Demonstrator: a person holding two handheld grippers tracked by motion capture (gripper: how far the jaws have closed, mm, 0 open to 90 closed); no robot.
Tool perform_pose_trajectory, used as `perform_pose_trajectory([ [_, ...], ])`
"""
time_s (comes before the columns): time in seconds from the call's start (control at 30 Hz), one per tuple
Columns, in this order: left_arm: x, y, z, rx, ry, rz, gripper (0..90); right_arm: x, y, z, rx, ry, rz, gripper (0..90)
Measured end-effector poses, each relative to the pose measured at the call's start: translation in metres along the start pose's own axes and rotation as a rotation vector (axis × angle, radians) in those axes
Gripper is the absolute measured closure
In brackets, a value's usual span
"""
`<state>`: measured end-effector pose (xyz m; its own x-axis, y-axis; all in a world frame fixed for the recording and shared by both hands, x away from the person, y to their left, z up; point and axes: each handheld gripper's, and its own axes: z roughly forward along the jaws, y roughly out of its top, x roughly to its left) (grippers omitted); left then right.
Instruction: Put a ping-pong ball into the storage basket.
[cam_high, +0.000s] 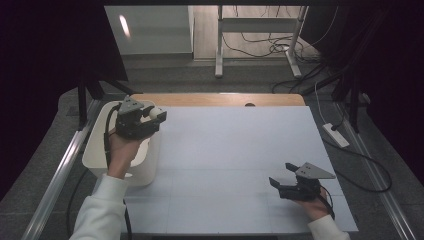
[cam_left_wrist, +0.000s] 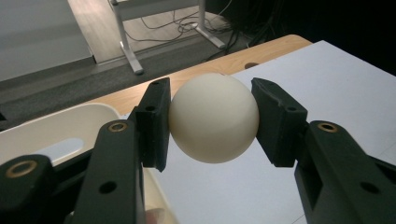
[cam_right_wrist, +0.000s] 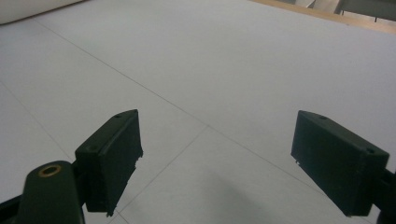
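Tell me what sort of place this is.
Probably a lab or recording workspace: a table under a plain white sheet, loose cables on the floor behind, and dark curtains at the sides.

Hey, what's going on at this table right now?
A person works with a handheld claw in each hand. The left claw is shut on a cream ball, holding it up by the inner edge of the white bin at the table's left side. The right claw is open with nothing between its jaws, low over the white tabletop at the near right.
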<state>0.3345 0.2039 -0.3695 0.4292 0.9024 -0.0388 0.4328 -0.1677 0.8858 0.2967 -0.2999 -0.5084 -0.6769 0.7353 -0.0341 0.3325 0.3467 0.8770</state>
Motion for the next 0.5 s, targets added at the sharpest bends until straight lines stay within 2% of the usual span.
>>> perform_pose_trajectory([
  [0.17,0.007,-0.003,-0.003,0.014,0.021,-0.009,50.8,0.000,0.000,0.000,-0.001,0.001,-0.001,15.8],
  [0.3,0.010,-0.004,-0.004,0.032,0.036,0.003,50.8,0.000,0.000,0.000,-0.001,0.001,-0.002,15.8],
  [0.5,0.021,-0.007,-0.005,0.051,0.066,-0.014,50.8,0.000,0.000,0.000,0.000,0.001,-0.001,15.8],
])
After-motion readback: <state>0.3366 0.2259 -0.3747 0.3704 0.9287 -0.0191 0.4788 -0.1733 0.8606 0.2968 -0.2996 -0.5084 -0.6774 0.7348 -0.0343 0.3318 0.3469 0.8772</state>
